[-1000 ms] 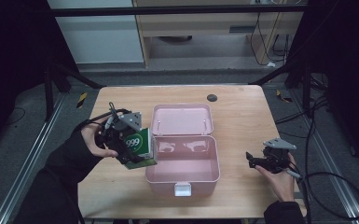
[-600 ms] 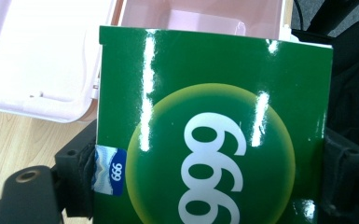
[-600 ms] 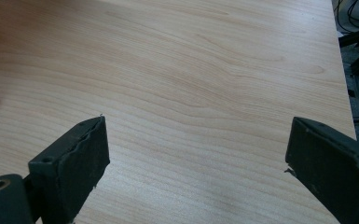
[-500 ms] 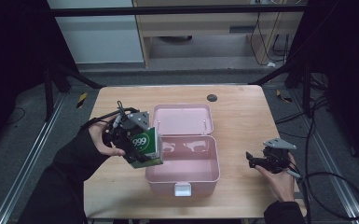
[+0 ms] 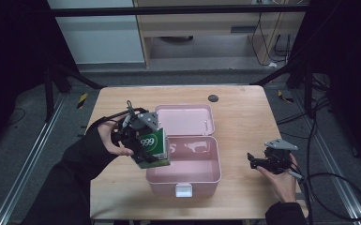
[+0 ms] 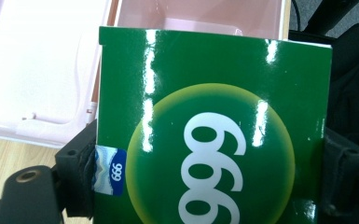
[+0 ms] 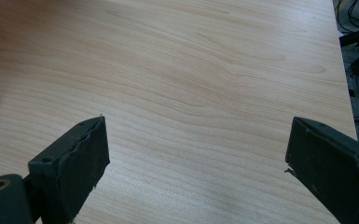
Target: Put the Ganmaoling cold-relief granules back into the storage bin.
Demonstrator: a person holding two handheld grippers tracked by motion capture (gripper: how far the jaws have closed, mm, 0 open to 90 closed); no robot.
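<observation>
Currently, L to R, all relative to the open pink plastic case (image 5: 184, 173): left gripper (image 5: 138, 140) clamped on glossy green "999" carton (image 5: 151, 147), carried above case's left rim. Step: loading carton into case. Next: shift over the cavity, lower, release. Right gripper (image 5: 262, 161) well right of case, jaws wide apart, empty, above light wooden table (image 5: 244, 112).

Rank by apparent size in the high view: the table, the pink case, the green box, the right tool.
1. table
2. pink case, lid open
3. green box, held nearer the camera
4. right tool, roughly box-sized; uncertain.
</observation>
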